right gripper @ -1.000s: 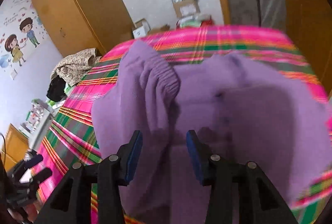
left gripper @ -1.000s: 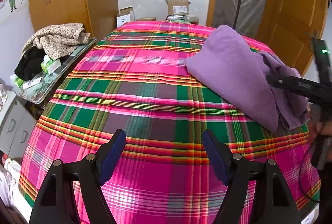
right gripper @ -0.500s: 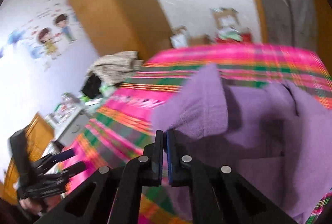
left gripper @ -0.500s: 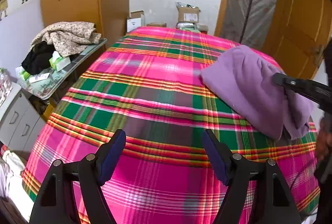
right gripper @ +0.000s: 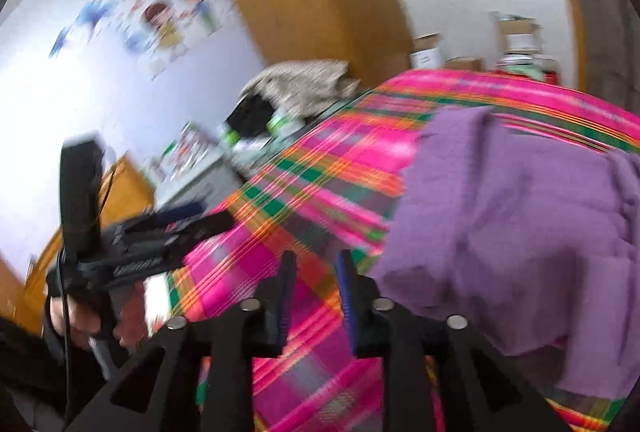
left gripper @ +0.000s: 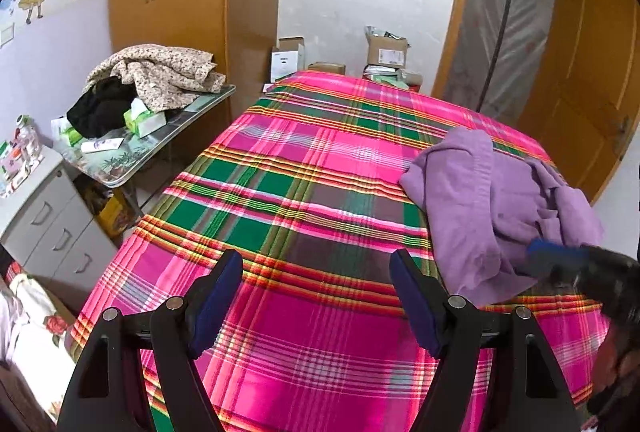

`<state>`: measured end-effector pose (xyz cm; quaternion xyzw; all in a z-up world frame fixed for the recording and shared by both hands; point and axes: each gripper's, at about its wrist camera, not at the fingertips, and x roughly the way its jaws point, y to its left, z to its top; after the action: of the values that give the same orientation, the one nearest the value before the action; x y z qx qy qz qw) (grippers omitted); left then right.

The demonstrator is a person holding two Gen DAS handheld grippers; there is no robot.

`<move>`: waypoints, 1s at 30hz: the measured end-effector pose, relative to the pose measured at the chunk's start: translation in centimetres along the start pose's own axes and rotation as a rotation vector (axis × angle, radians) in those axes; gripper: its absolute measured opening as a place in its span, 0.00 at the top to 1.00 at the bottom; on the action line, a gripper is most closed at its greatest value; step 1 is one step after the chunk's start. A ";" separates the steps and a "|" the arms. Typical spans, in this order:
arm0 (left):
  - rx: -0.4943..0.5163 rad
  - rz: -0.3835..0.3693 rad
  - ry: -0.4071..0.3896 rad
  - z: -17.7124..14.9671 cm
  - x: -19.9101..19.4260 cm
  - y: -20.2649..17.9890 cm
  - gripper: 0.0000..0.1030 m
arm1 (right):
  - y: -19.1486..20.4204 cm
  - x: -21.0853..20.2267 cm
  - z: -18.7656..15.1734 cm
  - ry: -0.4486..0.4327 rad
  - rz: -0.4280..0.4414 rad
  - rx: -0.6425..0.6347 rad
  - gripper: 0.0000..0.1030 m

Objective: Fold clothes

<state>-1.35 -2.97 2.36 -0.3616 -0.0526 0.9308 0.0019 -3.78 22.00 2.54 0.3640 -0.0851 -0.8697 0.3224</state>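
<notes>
Your left gripper is hovering over the near part of the bed with its blue-padded fingers spread wide apart and nothing between them; only the plaid cover is showing in the gap. Your right gripper is hanging over the bed's near edge with a narrow gap between its fingers, and nothing is caught there either: the plaid is showing through that gap too. In the left wrist view the right gripper's blue tip is reaching in from the right edge and overlapping the near side of the purple garment, though whether it is touching the cloth cannot be told.

The purple garment is lying crumpled and unfolded on the right side of the pink and green plaid bedspread, just beside the right gripper and well apart from the left one. One flat panel is spreading toward the middle of the bed, and bunched folds are piling up at the right edge.

Beyond the bed on the left, a side table is carrying a heap of beige and black clothes and tissue packs. A grey drawer unit is standing nearer you. Cardboard boxes are sitting at the far end of the bed.

The right wrist view is blurred.
</notes>
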 end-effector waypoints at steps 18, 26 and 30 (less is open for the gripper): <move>0.050 -0.060 0.041 0.2 1.8 -2.5 0.25 | -7.9 6.1 -0.8 0.132 -0.024 0.224 0.62; 0.005 -0.034 0.007 0.6 0.6 -0.4 0.25 | -3.2 7.0 0.9 0.084 0.056 0.105 0.94; -0.011 -0.025 -0.002 0.6 0.1 0.6 0.25 | 1.5 8.7 1.0 0.148 0.150 -0.010 0.89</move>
<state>-1.80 -3.58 2.73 -0.3602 -0.0621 0.9307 0.0117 -8.26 15.32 -1.22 0.4182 -0.0837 -0.8142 0.3939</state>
